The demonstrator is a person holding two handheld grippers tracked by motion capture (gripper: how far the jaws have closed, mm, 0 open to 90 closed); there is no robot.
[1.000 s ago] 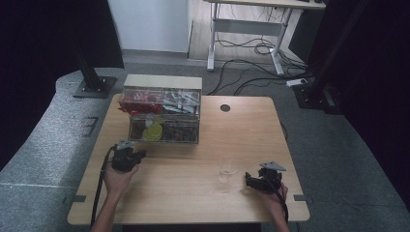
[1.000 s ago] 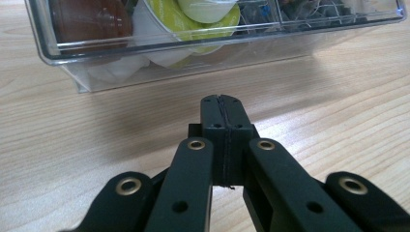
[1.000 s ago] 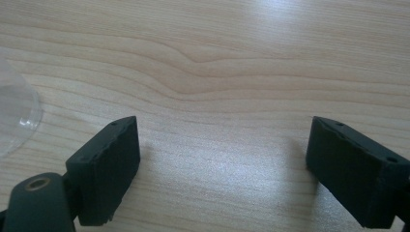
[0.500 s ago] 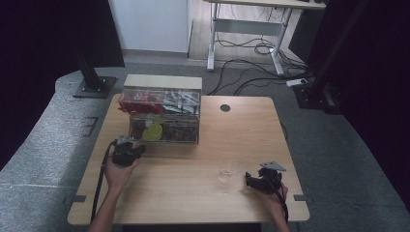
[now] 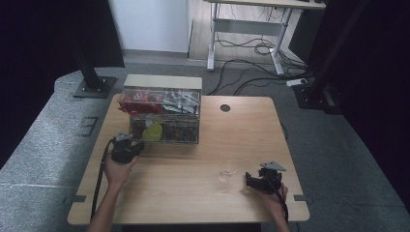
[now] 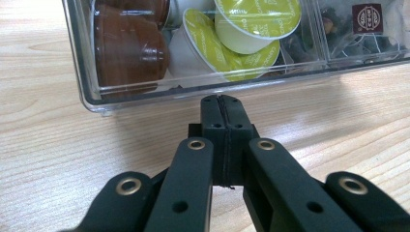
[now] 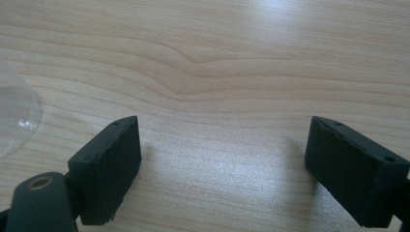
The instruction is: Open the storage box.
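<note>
Your left gripper (image 6: 223, 104), jaws pressed together, has edged up to the clear capsule box (image 6: 92, 92), ready to nudge it; your right gripper (image 7: 222, 164) gapes wide.

Matt wood table (image 5: 251, 135); glossy clear plastic box (image 6: 92, 92).

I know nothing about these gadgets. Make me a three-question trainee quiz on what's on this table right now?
1. True or false: the left gripper has its jaws pressed together.
2. What does the clear box hold nearest that gripper? A) pods B) screws C) coins
3. Fill in: just left of the right gripper stands a clear ____.

Key: 1 true; 2 A, brown and green-lidded pods; 3 cup.
</note>
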